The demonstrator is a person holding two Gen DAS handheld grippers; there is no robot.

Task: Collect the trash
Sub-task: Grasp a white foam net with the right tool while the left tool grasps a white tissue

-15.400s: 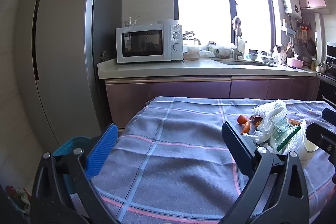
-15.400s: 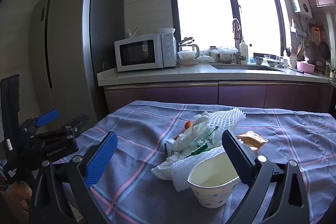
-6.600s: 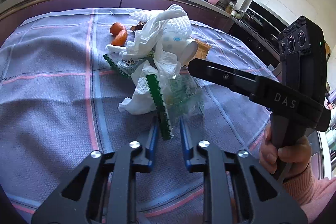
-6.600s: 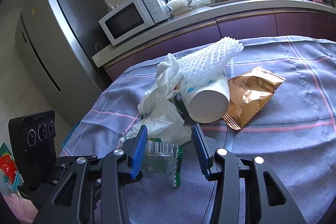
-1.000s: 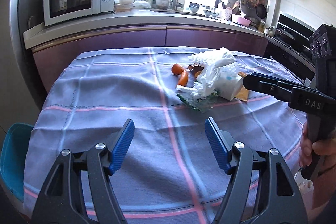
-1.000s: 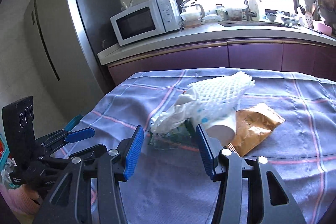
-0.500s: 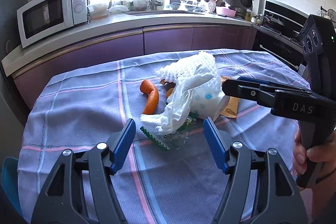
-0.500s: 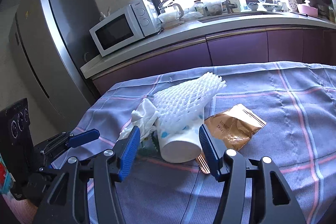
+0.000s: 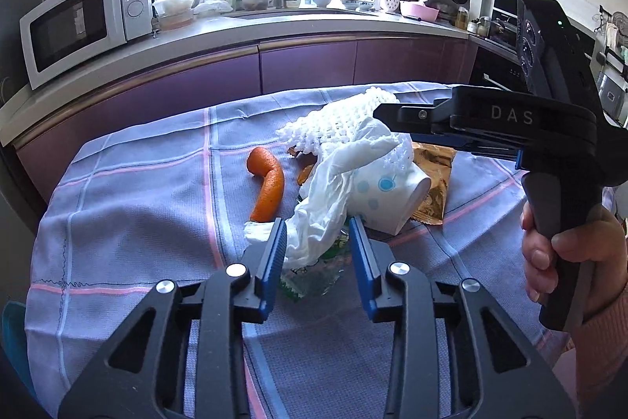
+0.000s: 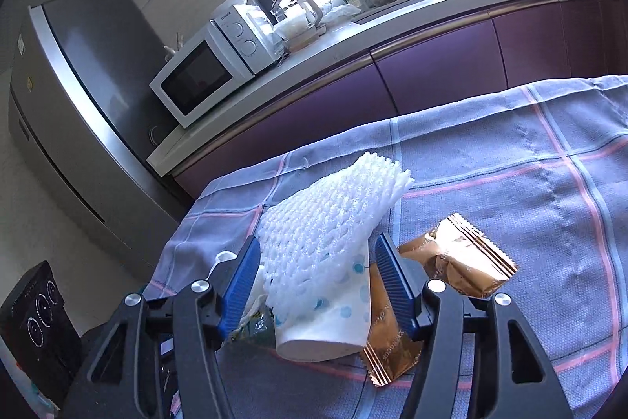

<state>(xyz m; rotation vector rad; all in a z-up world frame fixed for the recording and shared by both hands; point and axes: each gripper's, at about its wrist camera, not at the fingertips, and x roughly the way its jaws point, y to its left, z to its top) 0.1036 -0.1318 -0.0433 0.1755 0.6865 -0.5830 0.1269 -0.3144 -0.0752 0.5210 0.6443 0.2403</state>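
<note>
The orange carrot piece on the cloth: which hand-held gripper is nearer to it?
Left. The left hand-held gripper sits just in front of the carrot piece, straddling the white tissue. The right hand-held gripper is across the pile, around the paper cup.

Green-edged wrapper (image 9: 314, 271) half under the crumpled tissue (image 9: 333, 199); paper cup (image 10: 325, 313) mouth behind foam net (image 10: 325, 218)

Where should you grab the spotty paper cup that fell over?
Probably across the paper cup's round side wall, coming in from its open-mouth end. It lies tipped over under the white foam net, so the rim gives no flat hold.
</note>
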